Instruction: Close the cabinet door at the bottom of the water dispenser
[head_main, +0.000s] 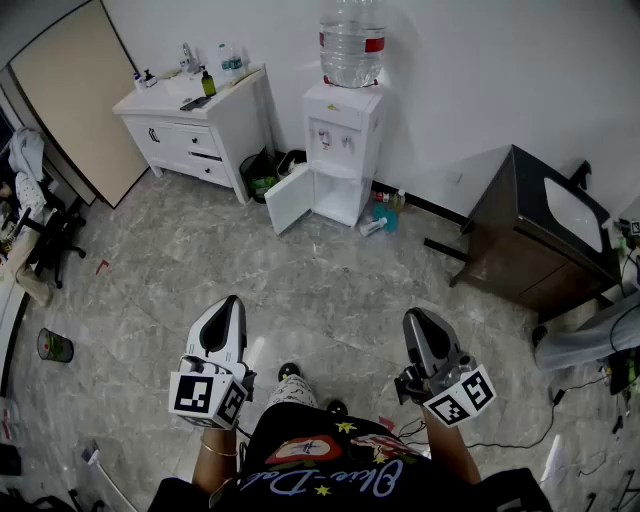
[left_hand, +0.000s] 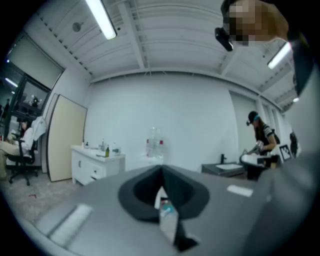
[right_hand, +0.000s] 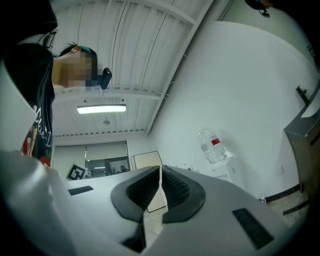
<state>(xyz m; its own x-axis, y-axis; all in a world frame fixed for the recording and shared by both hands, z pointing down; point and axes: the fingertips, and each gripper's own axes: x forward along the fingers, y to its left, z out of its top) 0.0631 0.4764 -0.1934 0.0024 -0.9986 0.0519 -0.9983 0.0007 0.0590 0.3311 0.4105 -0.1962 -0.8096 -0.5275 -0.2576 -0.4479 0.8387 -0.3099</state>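
The white water dispenser (head_main: 340, 150) stands against the far wall with a clear bottle (head_main: 352, 42) on top. Its bottom cabinet door (head_main: 292, 198) hangs open, swung out to the left. Both grippers are held low and close to the person, far short of the dispenser. My left gripper (head_main: 230, 303) is shut with nothing between its jaws, and so is my right gripper (head_main: 413, 318). The left gripper view shows the bottle (left_hand: 154, 144) small in the distance above the shut jaws. In the right gripper view, tilted upward, the bottle (right_hand: 212, 145) sits at the right.
A white vanity (head_main: 200, 125) stands left of the dispenser, with a dark bin (head_main: 262, 175) between them. Bottles (head_main: 385, 215) lie on the floor at the dispenser's right. A dark sink cabinet (head_main: 535, 235) is at the right. Another person (left_hand: 262, 140) stands by it.
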